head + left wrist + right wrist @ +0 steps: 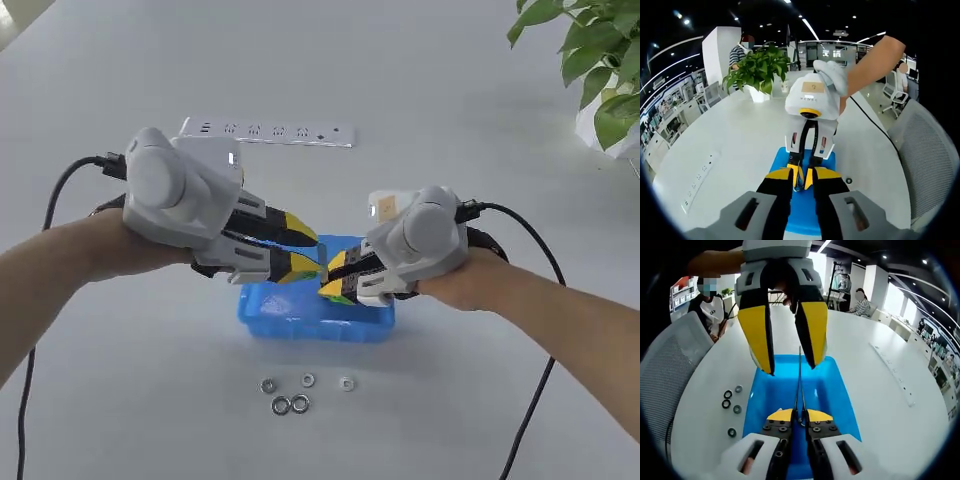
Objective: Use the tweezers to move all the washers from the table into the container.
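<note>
**Head view, near to far.** Five washers (299,403) lie loose on the white worktop (450,100) at 6 o'clock of the blue container (300,328). They are near its front wall but apart from it. Two of them touch and the other three lie singly. Above the container the two tools meet tip to tip. The left tool (305,252) enters from 9 o'clock and the right tool (330,278) from 3 o'clock, each held in a hand.

**Right gripper view.** The right tool (800,416) has its jaws closed tight on the tweezers (800,385). Their thin metal legs run out toward 12 o'clock over the container (827,390). The left tool (790,367) comes down from 12 o'clock with its yellow jaws parted, one on either side of the tweezers' far end. Whether they touch it cannot be told. Here the washers (726,403) lie on the worktop at 9 o'clock of the container.

**Left gripper view.** The left tool (802,175) has its jaws a little apart, and the tips of the right tool (801,165) sit in the gap between them.

**Head view, far field.** At 12 o'clock beyond the container, a white power strip (268,132) lies flat on the worktop. A leafy potted plant (600,60) stands at 2 o'clock, well apart from the rest.
</note>
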`<state>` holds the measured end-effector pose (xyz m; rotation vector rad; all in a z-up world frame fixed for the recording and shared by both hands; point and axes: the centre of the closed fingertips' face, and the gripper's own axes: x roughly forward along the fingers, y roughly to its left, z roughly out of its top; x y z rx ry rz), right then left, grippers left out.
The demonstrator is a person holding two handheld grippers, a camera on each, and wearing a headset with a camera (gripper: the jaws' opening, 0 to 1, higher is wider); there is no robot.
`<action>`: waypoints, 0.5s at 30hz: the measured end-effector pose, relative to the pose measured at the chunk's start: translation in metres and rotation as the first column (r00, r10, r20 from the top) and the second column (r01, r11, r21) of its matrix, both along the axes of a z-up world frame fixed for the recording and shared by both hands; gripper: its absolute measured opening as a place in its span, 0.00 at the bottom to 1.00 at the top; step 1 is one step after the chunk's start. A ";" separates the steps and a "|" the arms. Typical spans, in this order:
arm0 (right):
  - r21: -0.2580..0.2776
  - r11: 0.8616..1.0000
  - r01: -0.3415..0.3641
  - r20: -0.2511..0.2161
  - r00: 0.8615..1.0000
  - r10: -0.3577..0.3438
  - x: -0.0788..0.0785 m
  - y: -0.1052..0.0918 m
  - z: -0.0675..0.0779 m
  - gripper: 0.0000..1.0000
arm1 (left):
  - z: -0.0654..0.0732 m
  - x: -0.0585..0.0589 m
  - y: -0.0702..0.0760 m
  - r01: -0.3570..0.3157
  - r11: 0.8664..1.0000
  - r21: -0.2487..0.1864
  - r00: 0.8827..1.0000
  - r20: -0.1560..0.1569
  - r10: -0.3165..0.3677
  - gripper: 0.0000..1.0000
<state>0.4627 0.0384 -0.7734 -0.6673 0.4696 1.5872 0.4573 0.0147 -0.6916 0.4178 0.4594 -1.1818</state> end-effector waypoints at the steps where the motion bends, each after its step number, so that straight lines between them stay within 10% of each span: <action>1: 0.000 1.000 -0.001 0.000 1.000 0.001 0.000 0.000 0.000 0.09 | 0.000 0.001 -0.001 0.008 1.000 0.002 1.000 0.002 -0.008 0.17; 15: -0.007 1.000 -0.018 0.011 1.000 0.018 0.000 -0.002 0.000 0.10 | -0.004 0.004 -0.009 0.075 0.997 0.025 0.997 0.003 -0.075 0.06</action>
